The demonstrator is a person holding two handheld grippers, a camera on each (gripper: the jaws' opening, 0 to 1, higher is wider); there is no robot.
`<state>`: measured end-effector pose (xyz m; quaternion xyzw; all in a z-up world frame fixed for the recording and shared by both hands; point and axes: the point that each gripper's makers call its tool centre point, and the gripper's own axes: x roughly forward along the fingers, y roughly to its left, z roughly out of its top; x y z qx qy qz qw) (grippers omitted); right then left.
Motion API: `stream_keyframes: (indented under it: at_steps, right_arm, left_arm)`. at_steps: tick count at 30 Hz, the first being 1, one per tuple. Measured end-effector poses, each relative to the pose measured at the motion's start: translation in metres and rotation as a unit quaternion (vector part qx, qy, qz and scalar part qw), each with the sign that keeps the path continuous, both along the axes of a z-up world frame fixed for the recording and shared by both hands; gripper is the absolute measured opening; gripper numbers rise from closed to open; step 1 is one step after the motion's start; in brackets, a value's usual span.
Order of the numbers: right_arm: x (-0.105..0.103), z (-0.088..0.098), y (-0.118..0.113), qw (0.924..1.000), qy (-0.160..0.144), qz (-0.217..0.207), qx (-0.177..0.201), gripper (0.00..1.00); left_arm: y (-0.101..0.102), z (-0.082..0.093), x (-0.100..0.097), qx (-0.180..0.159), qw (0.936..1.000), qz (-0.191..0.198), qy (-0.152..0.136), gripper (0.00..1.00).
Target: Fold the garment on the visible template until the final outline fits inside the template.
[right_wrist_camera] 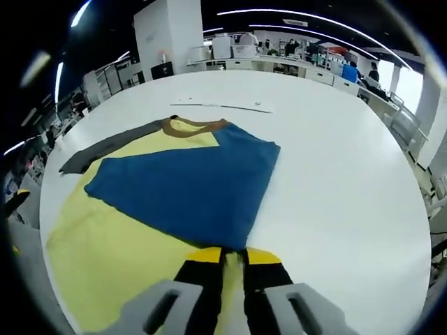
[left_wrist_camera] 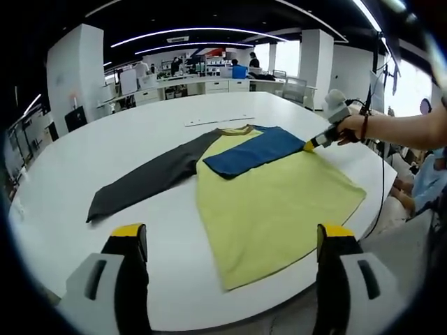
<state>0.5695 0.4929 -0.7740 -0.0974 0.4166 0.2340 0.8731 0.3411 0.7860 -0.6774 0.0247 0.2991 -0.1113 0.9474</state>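
Folding the blue sleeve [right_wrist_camera: 188, 185] across the yellow garment [left_wrist_camera: 269, 202] on the white counter [left_wrist_camera: 105, 153]: best carried flat and low, cuff laid square inside the body's edge, no drag on the cloth beneath. Right claw [right_wrist_camera: 232, 259] pinched shut at the sleeve's tip, apparently on the fabric, just at the garment's right edge; left claw [left_wrist_camera: 234, 241] spread wide and empty, hovering near the hem, grey sleeve [left_wrist_camera: 150, 178] lying out flat, unfolded.

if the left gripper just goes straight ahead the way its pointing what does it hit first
Most likely the yellow shirt body: the left gripper, jaws open, points over the white table edge at the hem. The blue sleeve lies beyond. Height above the table is unclear.
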Motion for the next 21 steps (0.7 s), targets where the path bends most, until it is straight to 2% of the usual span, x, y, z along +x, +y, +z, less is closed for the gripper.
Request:
stream_keyframes:
  at_steps: [3,8,18,21]
  right_arm:
    - [0.001,0.000,0.000,0.9998,-0.004,-0.019,-0.002,0.02]
    - [0.002,-0.001,-0.002,0.9997,-0.002,-0.023,-0.007,0.00]
    - [0.004,-0.001,-0.012,0.9998,0.003,0.004,-0.017,0.00]
    - [0.005,-0.001,-0.018,0.9997,0.006,0.007,-0.021,0.00]
  left_arm:
    - [-0.001,0.000,0.000,0.001,1.0000,-0.001,0.001,0.98]
    - [0.002,-0.001,-0.001,0.002,1.0000,0.003,0.002,0.98]
    - [0.010,-0.002,-0.002,0.006,0.9999,0.012,0.006,0.98]
    - [0.018,-0.002,-0.002,0.014,0.9997,0.019,0.007,0.99]
